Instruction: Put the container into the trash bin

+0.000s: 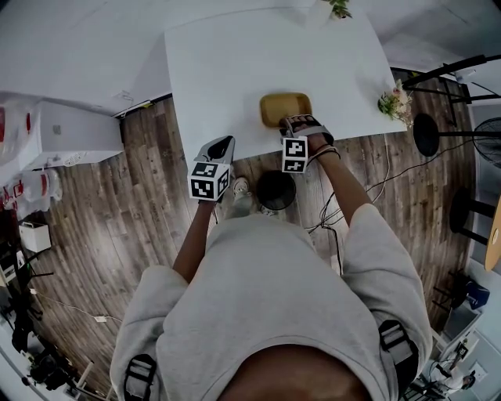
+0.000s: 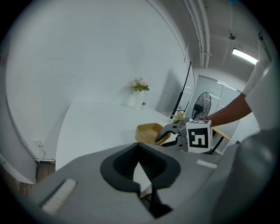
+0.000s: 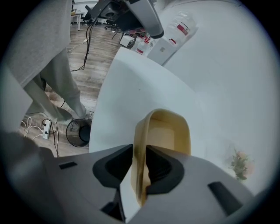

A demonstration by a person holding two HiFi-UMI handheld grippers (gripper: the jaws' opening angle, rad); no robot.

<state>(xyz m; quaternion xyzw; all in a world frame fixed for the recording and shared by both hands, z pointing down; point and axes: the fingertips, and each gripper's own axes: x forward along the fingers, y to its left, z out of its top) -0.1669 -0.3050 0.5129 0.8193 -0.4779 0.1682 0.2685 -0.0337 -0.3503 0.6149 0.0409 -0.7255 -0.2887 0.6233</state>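
Observation:
A shallow yellow container (image 1: 283, 106) stands on the white table (image 1: 235, 70) close to its near edge. My right gripper (image 1: 300, 123) comes down on the near rim and is shut on the container's wall (image 3: 168, 131), one pad inside and one outside (image 3: 140, 153). The left gripper view shows the same grip (image 2: 168, 136) on the container (image 2: 148, 131). My left gripper (image 1: 221, 146) hovers at the table's front edge, left of the container, jaws a little apart (image 2: 141, 162) with nothing between them. A round black trash bin (image 1: 276, 190) sits on the wooden floor under the table edge, also in the right gripper view (image 3: 78, 131).
Small flower pots stand at the table's right edge (image 1: 395, 102) and far edge (image 1: 338, 8). Cables (image 1: 337, 219) run over the floor by the bin. A white cabinet (image 1: 70, 133) is at the left, a fan (image 1: 489, 141) and black stands at the right.

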